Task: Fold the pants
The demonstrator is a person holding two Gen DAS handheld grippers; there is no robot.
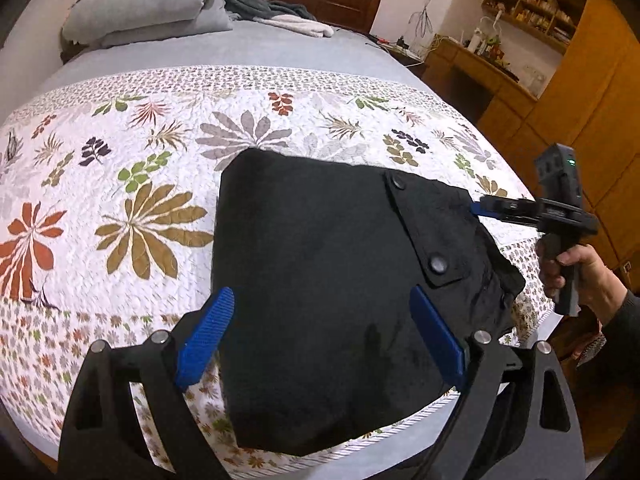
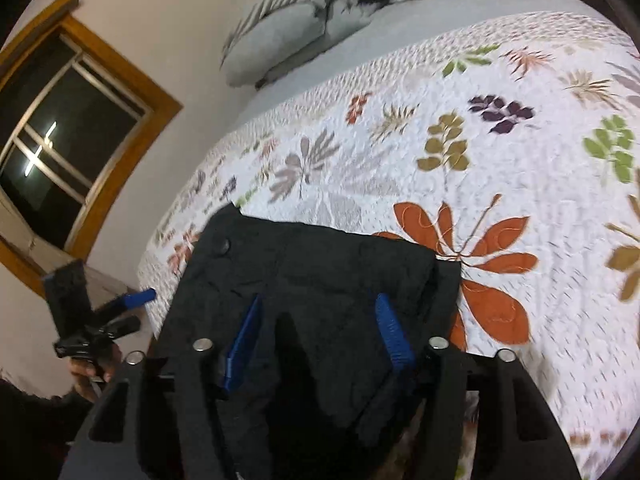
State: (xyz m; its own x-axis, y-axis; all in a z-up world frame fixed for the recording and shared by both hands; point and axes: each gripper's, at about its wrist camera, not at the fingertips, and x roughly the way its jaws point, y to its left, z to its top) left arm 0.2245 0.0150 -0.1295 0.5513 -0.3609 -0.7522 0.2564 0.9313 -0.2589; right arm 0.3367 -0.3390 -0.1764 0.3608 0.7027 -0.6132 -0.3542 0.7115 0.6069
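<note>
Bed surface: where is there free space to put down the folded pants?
The floral quilt is bare left of the black pants and beyond them, up to the grey sheet. Crowded: the pillows and clothes by the headboard.

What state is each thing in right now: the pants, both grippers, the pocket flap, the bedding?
Black pants: folded into a compact bundle, lying on the quilt near the bed's edge.
Pocket flap: lying flat on top; whether snapped shut cannot be told.
Left gripper: open, jaws spread over the pants.
Right gripper: open, over the pants.
Floral quilt: spread flat.
Grey duvet: folded, stacked at the bed's head.
</note>
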